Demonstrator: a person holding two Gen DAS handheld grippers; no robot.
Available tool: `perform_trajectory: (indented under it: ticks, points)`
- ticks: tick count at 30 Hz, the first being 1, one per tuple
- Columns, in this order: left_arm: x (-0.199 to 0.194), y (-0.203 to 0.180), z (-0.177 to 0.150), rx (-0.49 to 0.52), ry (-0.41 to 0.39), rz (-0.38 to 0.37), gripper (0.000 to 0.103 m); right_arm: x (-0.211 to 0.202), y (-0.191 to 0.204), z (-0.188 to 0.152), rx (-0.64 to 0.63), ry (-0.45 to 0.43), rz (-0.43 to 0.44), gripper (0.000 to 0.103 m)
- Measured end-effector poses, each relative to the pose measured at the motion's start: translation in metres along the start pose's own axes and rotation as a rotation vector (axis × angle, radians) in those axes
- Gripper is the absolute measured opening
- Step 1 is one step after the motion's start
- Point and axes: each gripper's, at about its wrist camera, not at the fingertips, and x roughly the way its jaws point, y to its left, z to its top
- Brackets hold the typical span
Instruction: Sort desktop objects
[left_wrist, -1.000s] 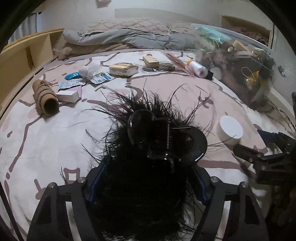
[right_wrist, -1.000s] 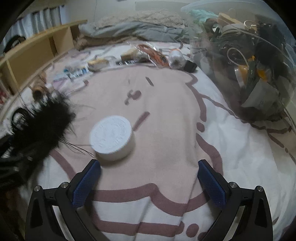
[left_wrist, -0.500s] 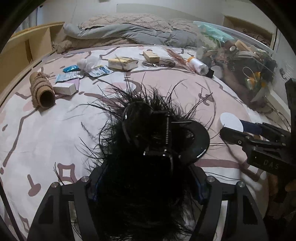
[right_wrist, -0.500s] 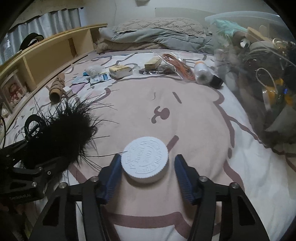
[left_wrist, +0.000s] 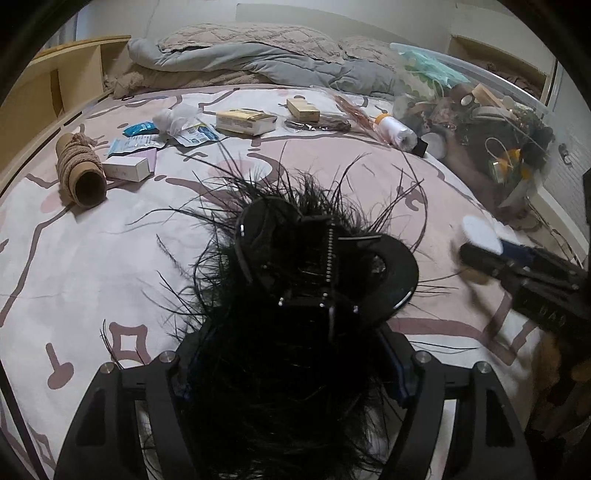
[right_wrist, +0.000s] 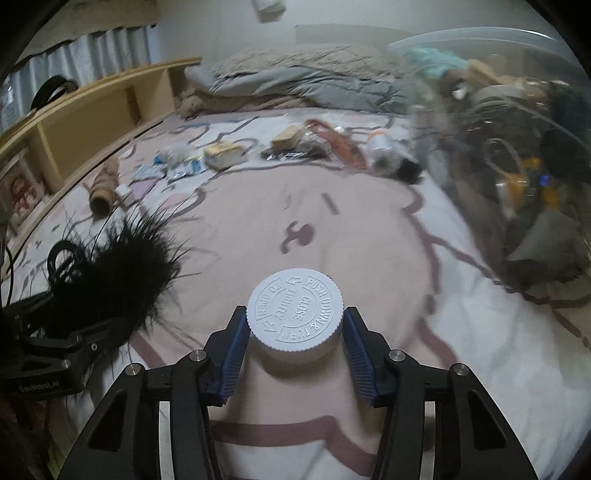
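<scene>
Between the right tongs (right_wrist: 294, 334), whose pads are ribbed blue on black arms, sits a white cap (right_wrist: 294, 316) with raised lettering. The left tongs (left_wrist: 291, 363) are all but buried in a black feathered piece (left_wrist: 295, 295) (glossy black disc at its right). Beyond them the bedspread (left_wrist: 110, 258) is white with pink patches and mauve outlines.

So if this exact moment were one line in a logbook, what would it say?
left gripper: holding black feathered piece | right gripper: jaws closing on white child-proof cap | surface: bedspread | stage: pick-up
</scene>
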Motion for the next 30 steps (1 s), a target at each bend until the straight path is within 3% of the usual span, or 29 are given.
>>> perform_trajectory:
  ticks: [3,15,20,30]
  points:
    - [0.0,-0.002,0.0,0.005,0.007,-0.001,0.077,0.003,-0.006,-0.001,0.015,0.016,-0.03,0.052]
    - [0.002,-0.002,0.0,-0.019,0.026,-0.002,0.077,0.014,-0.013,-0.006,0.099,0.073,0.02,0.052]
    - [-0.002,-0.001,0.001,-0.029,0.001,0.01,0.058,0.013,-0.013,-0.006,0.108,0.069,0.019,0.052]
    - [-0.009,-0.008,0.002,0.0,-0.033,0.004,0.054,0.013,-0.011,-0.006,0.107,0.068,0.011,0.052]
